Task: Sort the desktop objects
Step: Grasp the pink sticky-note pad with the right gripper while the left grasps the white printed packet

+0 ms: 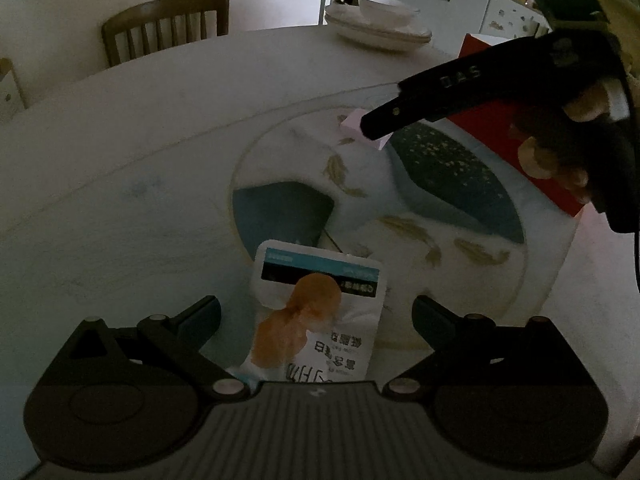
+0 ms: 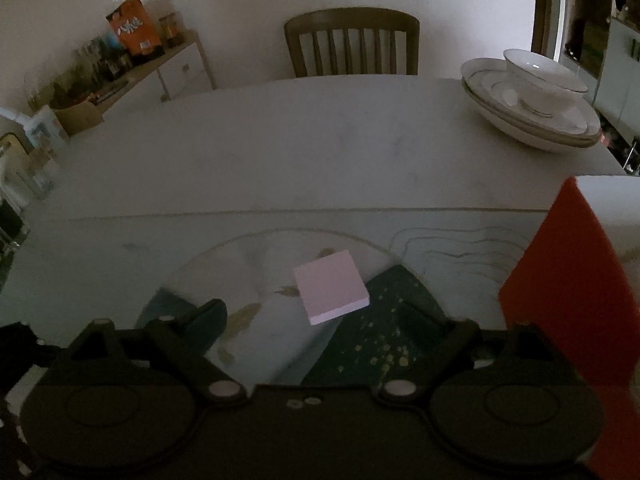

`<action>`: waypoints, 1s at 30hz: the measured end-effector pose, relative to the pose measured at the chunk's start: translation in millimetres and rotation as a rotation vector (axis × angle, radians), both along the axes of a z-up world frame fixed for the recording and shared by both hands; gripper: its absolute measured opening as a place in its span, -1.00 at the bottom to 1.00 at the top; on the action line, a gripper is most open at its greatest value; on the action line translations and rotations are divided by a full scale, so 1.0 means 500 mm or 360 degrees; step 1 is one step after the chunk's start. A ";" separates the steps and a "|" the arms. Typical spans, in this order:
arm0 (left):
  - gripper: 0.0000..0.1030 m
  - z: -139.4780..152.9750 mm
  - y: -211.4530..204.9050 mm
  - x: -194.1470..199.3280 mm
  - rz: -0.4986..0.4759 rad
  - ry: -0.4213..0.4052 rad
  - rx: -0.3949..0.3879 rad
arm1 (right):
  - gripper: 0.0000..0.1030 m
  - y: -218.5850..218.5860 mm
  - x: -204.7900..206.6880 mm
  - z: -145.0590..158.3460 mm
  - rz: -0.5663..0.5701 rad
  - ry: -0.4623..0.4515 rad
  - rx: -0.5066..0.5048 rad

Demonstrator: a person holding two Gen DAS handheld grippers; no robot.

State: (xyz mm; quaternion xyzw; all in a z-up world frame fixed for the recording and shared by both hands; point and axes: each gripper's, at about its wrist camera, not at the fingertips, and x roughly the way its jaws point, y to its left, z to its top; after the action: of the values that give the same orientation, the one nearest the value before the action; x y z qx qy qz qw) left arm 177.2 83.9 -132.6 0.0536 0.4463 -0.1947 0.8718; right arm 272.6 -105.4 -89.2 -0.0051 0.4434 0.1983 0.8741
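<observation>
A white snack packet (image 1: 320, 312) with an orange picture lies flat on the round patterned mat (image 1: 440, 176). My left gripper (image 1: 316, 308) is open and straddles the packet, with a gap between each finger and the packet's edges. A pink square pad (image 2: 331, 291) rests on the same mat (image 2: 248, 264), just ahead of my right gripper (image 2: 320, 318), which is open with nothing between its pads. In the left wrist view the right gripper (image 1: 372, 124) comes in from the right, held by a hand (image 1: 560, 148), its tip over the pink pad (image 1: 354, 122).
A red box (image 2: 560, 300) stands close on the right of the mat, also seen as the red box (image 1: 496, 132) behind the right gripper. Stacked white plates with a bowl (image 2: 532, 108) sit at the table's far right. A wooden chair (image 2: 352, 44) stands behind the table.
</observation>
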 end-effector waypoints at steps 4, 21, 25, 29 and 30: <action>0.97 -0.002 -0.007 0.000 0.0000 -0.0020 0.0025 | 0.76 0.004 0.015 -0.014 -0.0001 0.0014 -0.0021; 0.54 -0.001 -0.024 -0.005 -0.0033 -0.0105 0.0121 | 0.48 0.028 0.029 -0.044 0.0076 -0.0028 -0.0147; 0.36 0.003 -0.023 -0.004 -0.0026 -0.0117 0.0120 | 0.40 0.038 0.023 -0.047 0.0119 -0.0067 -0.0217; 0.35 0.004 -0.023 -0.003 -0.0023 -0.0116 0.0121 | 0.18 0.045 0.020 -0.046 0.0153 -0.0081 -0.0222; 0.35 0.003 -0.023 -0.003 -0.0024 -0.0116 0.0121 | 0.07 0.047 0.021 -0.045 0.0166 -0.0084 -0.0220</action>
State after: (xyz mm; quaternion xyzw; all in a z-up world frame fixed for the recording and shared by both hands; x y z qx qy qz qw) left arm 175.5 72.6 -130.9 0.0971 0.4208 -0.1821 0.8833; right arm 283.1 -81.8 -111.6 -0.0938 0.4321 0.2123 0.8714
